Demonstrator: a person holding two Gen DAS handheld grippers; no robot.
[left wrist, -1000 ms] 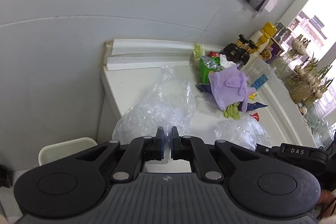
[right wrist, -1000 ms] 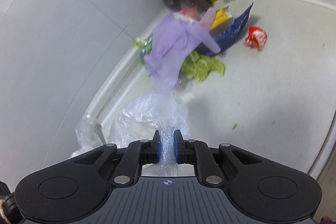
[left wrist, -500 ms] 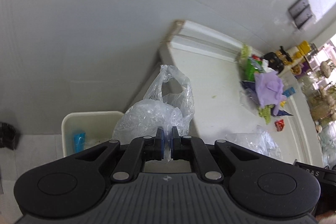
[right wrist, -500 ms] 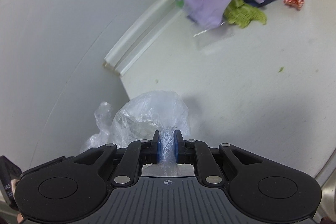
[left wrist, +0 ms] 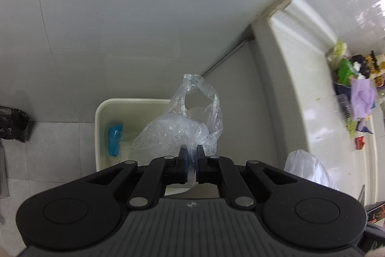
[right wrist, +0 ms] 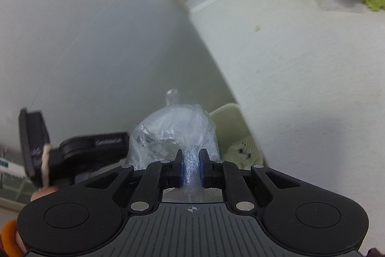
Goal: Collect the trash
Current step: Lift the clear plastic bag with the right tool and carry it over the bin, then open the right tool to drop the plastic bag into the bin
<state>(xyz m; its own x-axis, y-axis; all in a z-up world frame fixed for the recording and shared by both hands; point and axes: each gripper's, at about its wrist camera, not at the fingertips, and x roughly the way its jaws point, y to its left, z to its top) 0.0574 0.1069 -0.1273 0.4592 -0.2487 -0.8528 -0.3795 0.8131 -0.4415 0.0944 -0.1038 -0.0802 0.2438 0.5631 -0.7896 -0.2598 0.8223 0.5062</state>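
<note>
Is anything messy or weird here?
Yes. A heap of litter sits on the white counter against the wall: a purple glove, green scraps, a red wrapper. It has not reached the cream bin on the floor, where something blue lies.

Open bin [left wrist: 101, 112] hemmed by counter [left wrist: 300, 88]

Clear plastic bag [left wrist: 190, 127] above bin [left wrist: 134, 102]

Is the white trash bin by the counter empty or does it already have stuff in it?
Not empty. The white trash bin holds a blue item on its floor; the right wrist view shows something whitish inside too.
</note>
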